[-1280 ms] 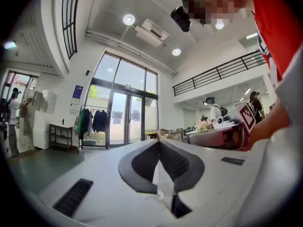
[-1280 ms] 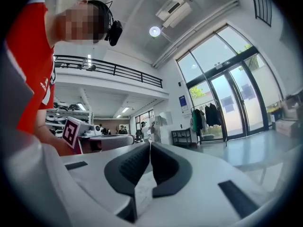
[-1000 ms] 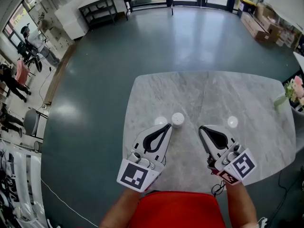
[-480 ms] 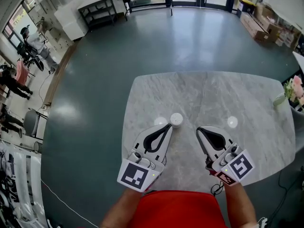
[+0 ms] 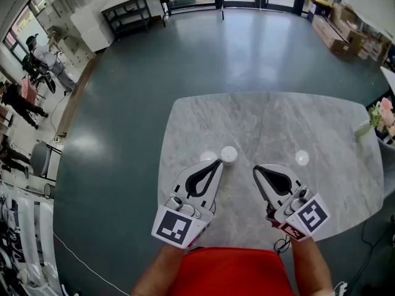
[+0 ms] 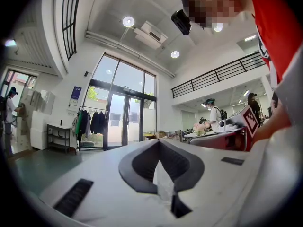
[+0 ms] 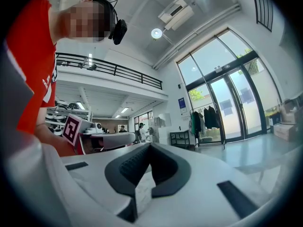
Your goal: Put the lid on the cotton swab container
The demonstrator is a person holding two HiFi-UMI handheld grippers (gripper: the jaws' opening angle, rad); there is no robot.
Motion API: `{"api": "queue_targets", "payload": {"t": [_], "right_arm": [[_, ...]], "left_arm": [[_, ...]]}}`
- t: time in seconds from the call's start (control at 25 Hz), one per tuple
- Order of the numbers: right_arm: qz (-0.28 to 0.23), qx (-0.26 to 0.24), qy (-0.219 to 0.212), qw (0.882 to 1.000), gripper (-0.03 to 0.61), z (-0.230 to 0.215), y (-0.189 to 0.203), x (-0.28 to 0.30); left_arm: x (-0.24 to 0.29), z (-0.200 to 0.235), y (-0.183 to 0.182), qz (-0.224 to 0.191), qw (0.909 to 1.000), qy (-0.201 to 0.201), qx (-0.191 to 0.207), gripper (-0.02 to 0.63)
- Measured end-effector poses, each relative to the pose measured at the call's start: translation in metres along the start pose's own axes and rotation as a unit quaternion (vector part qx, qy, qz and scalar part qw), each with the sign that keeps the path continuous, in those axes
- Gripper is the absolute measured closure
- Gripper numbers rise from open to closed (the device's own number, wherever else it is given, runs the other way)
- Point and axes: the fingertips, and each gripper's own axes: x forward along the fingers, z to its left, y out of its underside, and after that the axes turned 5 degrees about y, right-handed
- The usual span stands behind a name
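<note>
Head view, table: a grey marbled top (image 5: 308, 122) stands on a dark green floor (image 5: 123, 103).
Head view, swab container: the small white round swab container (image 5: 229, 155) stands near the table's front, just past the tip of the left tongs. I cannot tell whether they touch, nor whether its lid is on.
Head view, left tongs: the left tongs (image 5: 220, 162) lie level over the table, with the jaws drawn to a point.
Head view, right tongs: the right tongs (image 5: 255, 167) are level too, apart from the container and to its right, with the jaws narrow.
Head view, person: a red shirt (image 5: 231, 271) shows at the bottom edge.
Head view, edges: pink flowers (image 5: 386, 113) are at the table's right side.
Left gripper view, left tongs: the jaws of the left tongs (image 6: 159, 143) meet at the tip and hold nothing; the container is out of sight.
Left gripper view, room: glass doors (image 6: 125, 122) and hanging clothes (image 6: 90, 122) are ahead.
Right gripper view, right tongs: the jaws of the right tongs (image 7: 150, 146) are together and empty.
Right gripper view, room: a balcony railing (image 7: 109, 67) runs overhead.
</note>
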Motion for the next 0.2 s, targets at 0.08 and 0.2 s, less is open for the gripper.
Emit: {"api": "queue_targets", "payload": {"t": [0.08,0.2], "right_arm": [[0.0,0.0,-0.001,1.0,0.575,0.0,0.0,-0.001],[0.0,0.0,-0.004,1.0,0.575,-0.002,0.001,-0.003]], "left_arm": [[0.001,-0.001,-0.001,-0.001,1.0,0.0,0.002,0.597],[0.001,-0.006,0.01,0.033,0.9994,0.0,-0.012,0.597]]}}
